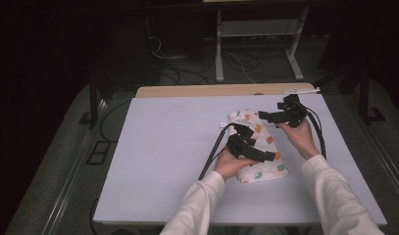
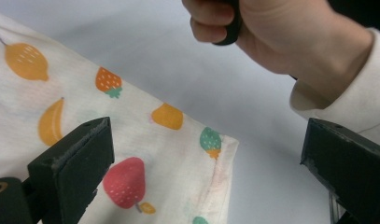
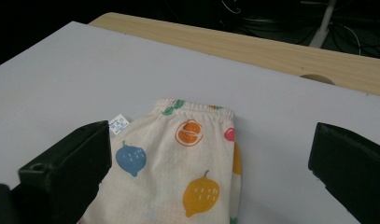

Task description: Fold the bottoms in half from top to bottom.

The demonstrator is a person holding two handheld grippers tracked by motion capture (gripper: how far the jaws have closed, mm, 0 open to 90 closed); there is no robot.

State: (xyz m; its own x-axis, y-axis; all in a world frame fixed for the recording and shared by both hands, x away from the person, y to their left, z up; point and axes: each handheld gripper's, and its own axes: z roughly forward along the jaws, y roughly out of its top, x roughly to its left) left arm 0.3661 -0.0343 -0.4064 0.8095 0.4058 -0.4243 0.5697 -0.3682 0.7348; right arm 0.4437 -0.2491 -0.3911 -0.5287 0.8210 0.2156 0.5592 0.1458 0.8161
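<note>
A folded white garment [image 1: 265,171] printed with coloured fruit lies on the pale grey table cover [image 1: 162,147], right of centre. My left gripper [image 1: 265,155] hovers over its near half, jaws wide open; in the left gripper view [image 2: 206,140] the garment's corner [image 2: 145,154] lies below the jaws, untouched by them. My right gripper [image 1: 263,116] sits at the garment's far right end, open too. In the right gripper view [image 3: 211,140] the elastic waistband end of the garment [image 3: 187,158] lies between and below the jaws, with a small white label [image 3: 118,124] at its edge.
A strip of bare wooden tabletop [image 1: 197,90] runs along the far edge of the cover. Beyond it stand a white table frame [image 1: 219,54] and loose cables on the dark floor. The person's right hand [image 2: 281,32] is close above the left gripper's jaws.
</note>
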